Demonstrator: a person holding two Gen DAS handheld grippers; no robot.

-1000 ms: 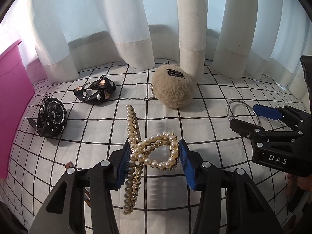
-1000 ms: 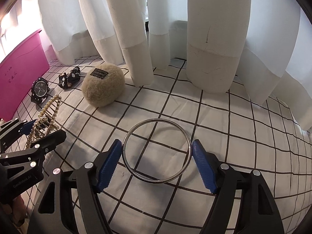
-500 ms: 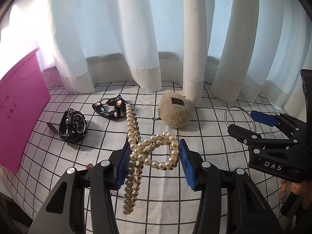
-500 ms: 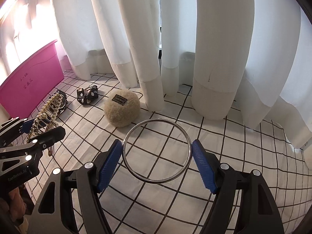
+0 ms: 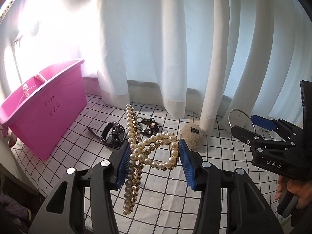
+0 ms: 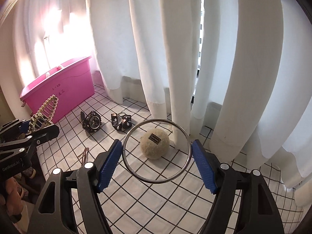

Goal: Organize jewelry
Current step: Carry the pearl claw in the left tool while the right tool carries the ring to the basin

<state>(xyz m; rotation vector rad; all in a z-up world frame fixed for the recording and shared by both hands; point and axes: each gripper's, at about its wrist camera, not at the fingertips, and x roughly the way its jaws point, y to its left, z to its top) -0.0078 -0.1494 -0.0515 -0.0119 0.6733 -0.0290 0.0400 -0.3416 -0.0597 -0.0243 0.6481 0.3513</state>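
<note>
My left gripper [image 5: 154, 160] is shut on a pearl hair clip [image 5: 136, 152] and holds it high above the checked cloth. My right gripper [image 6: 157, 157] is shut on a silver bangle [image 6: 134, 170], also lifted; it shows in the left wrist view [image 5: 240, 120] too. A pink bin [image 5: 42, 117] stands at the left, also in the right wrist view [image 6: 64, 89]. On the cloth lie a black watch [image 5: 114, 134], a black bow clip [image 5: 149, 126] and a beige fluffy pouch [image 5: 192, 135].
White curtains [image 5: 175, 48] hang along the back of the checked cloth [image 5: 165, 195]. A thin brown loop [image 6: 83, 154] lies near the cloth's left edge. The cloth's front-left edge drops off beside the bin.
Both grippers have risen well above the cloth with the pearl clip and the bangle held. The pink bin's open top has come into view at the left.
</note>
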